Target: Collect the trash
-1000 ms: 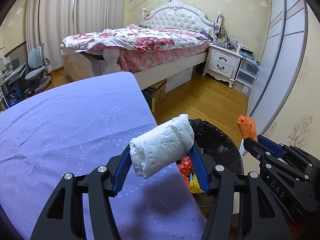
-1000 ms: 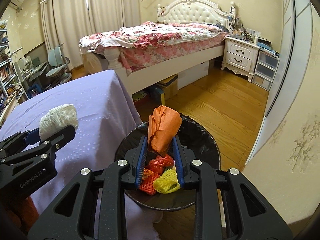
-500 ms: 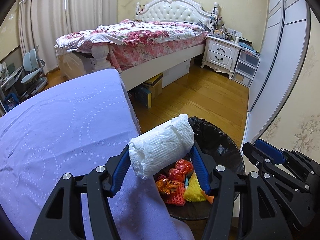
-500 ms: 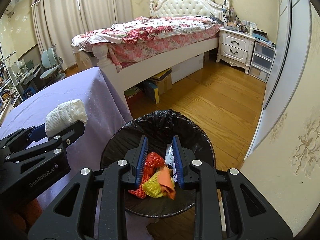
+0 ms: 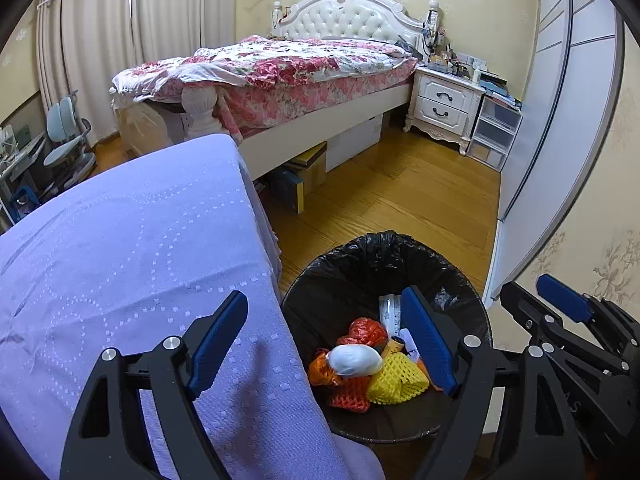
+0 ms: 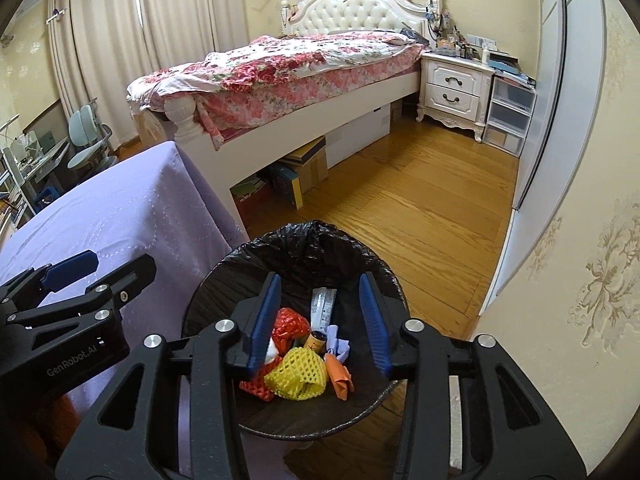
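Note:
A black-lined trash bin (image 5: pixel 384 256) stands on the floor beside the purple-covered table (image 5: pixel 120 248); it also shows in the right wrist view (image 6: pixel 304 240). Inside lie a white paper wad (image 5: pixel 354 360), yellow foam net (image 5: pixel 396 378) (image 6: pixel 298 374), red net (image 5: pixel 362 332), orange paper (image 6: pixel 340 378) and other scraps. My left gripper (image 5: pixel 326 336) is open and empty, straddling the table edge and the bin. My right gripper (image 6: pixel 322 320) is open and empty above the bin.
A bed (image 5: pixel 288 68) with a floral quilt stands behind, with boxes (image 5: pixel 304 176) under it. A white nightstand (image 5: pixel 444 104) and plastic drawers (image 5: pixel 496 132) stand at the back right. A wall (image 6: pixel 580 240) runs close on the right. Wooden floor (image 6: pixel 420 208) lies beyond the bin.
My left gripper moved right over the bin, opened, and the white paper wad dropped in. My right gripper let the orange paper fall into the bin and opened wider.

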